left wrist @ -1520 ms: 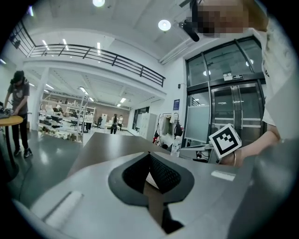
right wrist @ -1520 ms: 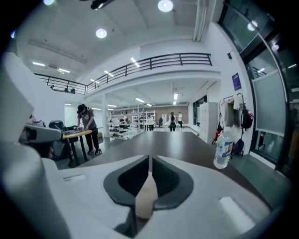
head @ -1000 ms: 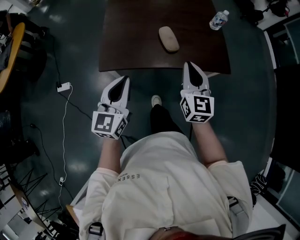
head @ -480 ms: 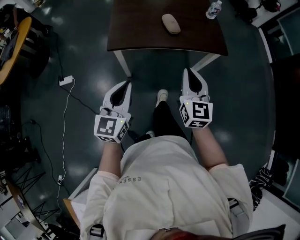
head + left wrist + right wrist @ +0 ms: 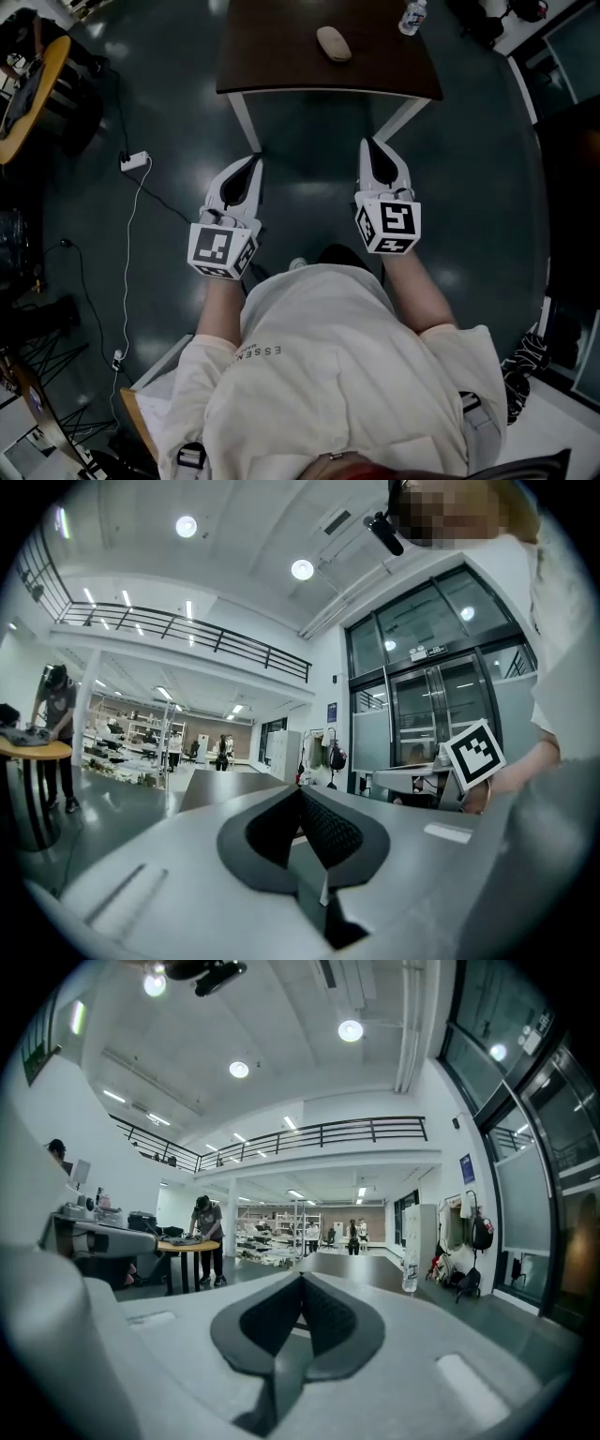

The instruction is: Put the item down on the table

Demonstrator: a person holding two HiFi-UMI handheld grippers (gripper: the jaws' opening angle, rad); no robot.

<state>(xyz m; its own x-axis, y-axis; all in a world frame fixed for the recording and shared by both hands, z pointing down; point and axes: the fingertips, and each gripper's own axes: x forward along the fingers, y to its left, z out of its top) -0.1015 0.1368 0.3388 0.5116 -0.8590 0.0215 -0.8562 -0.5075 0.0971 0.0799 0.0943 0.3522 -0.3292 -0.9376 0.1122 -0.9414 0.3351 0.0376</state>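
The left claw (image 5: 300, 792) has its jaws pressed together, nothing between them. Just past the tips, toward 12 o'clock, lies the dark worktop (image 5: 227, 787). A marker cube (image 5: 474, 753) shows at 3 o'clock, and a person (image 5: 58, 714) stands at 9 o'clock.

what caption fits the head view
Person short of a dark table, left gripper and right gripper shut and empty; beige oval item and water bottle on it.

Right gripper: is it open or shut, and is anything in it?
Shut and empty. In the right gripper view, the right gripper has its jaws meeting tip to tip, with nothing between them.
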